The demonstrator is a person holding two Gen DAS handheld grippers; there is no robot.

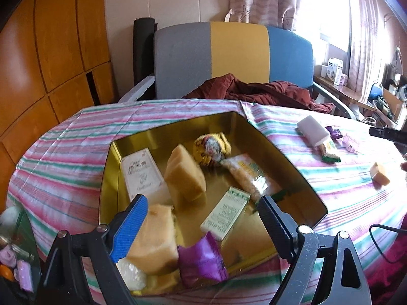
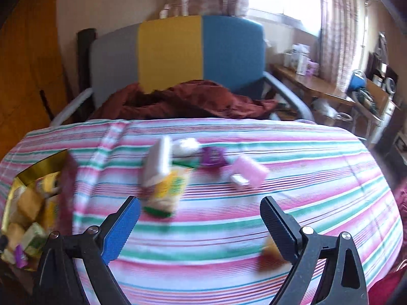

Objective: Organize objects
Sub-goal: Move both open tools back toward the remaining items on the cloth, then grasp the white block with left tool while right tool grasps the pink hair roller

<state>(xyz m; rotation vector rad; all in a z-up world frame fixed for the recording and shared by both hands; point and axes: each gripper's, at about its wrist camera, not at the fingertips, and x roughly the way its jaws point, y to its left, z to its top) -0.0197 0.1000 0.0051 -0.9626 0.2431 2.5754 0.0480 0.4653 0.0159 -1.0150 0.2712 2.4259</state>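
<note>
A gold tin (image 1: pixel 165 133) sits on the striped tablecloth (image 1: pixel 63 167). It holds a white box (image 1: pixel 141 175), yellow cake blocks (image 1: pixel 184 175), a rice-cracker packet (image 1: pixel 246 175), a green-and-white box (image 1: pixel 225 213) and a purple wrapper (image 1: pixel 202 261). My left gripper (image 1: pixel 202 216) hangs open over the tin's near end, gripping nothing. My right gripper (image 2: pixel 199 206) is open above the cloth in a blurred view. Ahead of it lie a white box (image 2: pixel 157 162), a yellow-green snack packet (image 2: pixel 168 190), a purple wrapper (image 2: pixel 213 156) and a pink piece (image 2: pixel 250 171). A cake piece (image 2: pixel 271 254) lies by its right finger.
A chair (image 1: pixel 234 56) with a grey, yellow and blue back stands behind the table, with a dark red cloth (image 1: pixel 254 91) on its seat. Wooden cabinets (image 1: pixel 51 50) fill the left. A cluttered side table (image 2: pixel 313 84) stands at the right. The tin (image 2: pixel 38 172) is at the right wrist view's left edge.
</note>
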